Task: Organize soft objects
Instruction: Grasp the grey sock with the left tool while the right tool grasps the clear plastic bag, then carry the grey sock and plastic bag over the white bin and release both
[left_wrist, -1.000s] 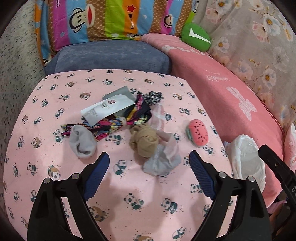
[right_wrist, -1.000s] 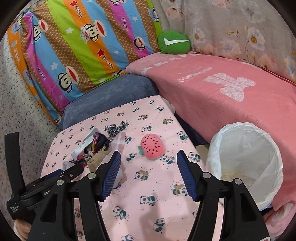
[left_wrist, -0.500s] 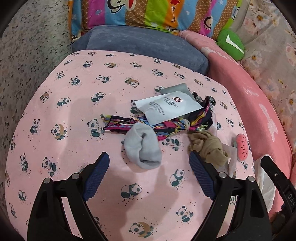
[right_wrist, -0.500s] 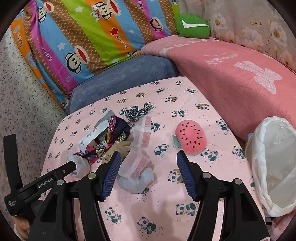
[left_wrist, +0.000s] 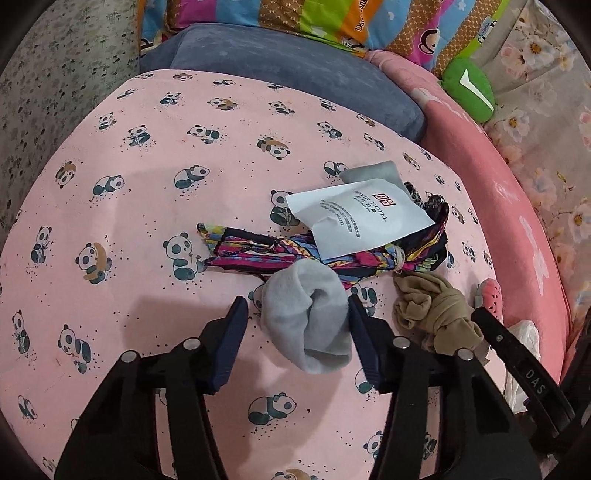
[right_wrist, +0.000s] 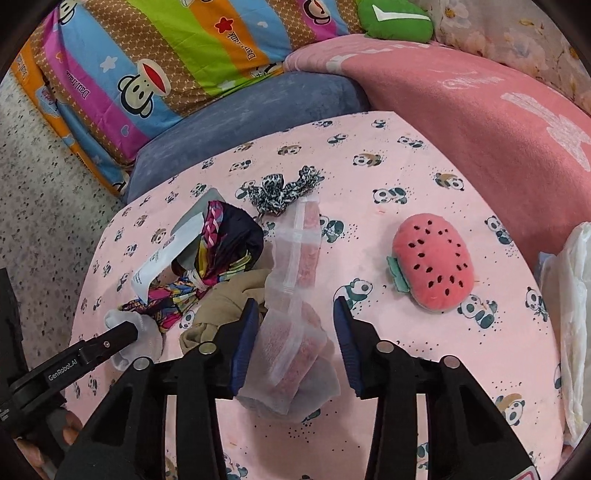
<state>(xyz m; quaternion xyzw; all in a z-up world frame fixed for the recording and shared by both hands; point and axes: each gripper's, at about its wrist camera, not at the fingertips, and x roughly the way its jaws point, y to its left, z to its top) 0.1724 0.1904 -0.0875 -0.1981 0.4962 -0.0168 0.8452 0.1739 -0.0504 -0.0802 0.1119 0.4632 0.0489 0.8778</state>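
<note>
A grey sock (left_wrist: 306, 317) lies on the pink panda cloth (left_wrist: 147, 184) between the fingers of my left gripper (left_wrist: 295, 306). That gripper is open but narrowed: the right pad touches the sock and a small gap shows at the left pad. My right gripper (right_wrist: 295, 308) is open too and straddles a white mesh pouch with pink contents (right_wrist: 295, 332), its pads close to both sides. A tan stocking bundle (left_wrist: 432, 314), a colourful scarf (left_wrist: 280, 254) and a white paper packet (left_wrist: 354, 218) are piled together beside them.
A watermelon plush (right_wrist: 432, 266) sits to the right and a leopard scrunchie (right_wrist: 280, 190) farther back. A white bag-lined bin (right_wrist: 569, 314) stands off the right edge. Behind are a blue cushion (left_wrist: 295, 66), a green cushion (right_wrist: 395, 18) and a pink blanket (right_wrist: 480, 110).
Both grippers moved forward and down and narrowed their fingers. The left swung left from the stockings onto the grey sock; the right came from the plush side onto the mesh pouch.
</note>
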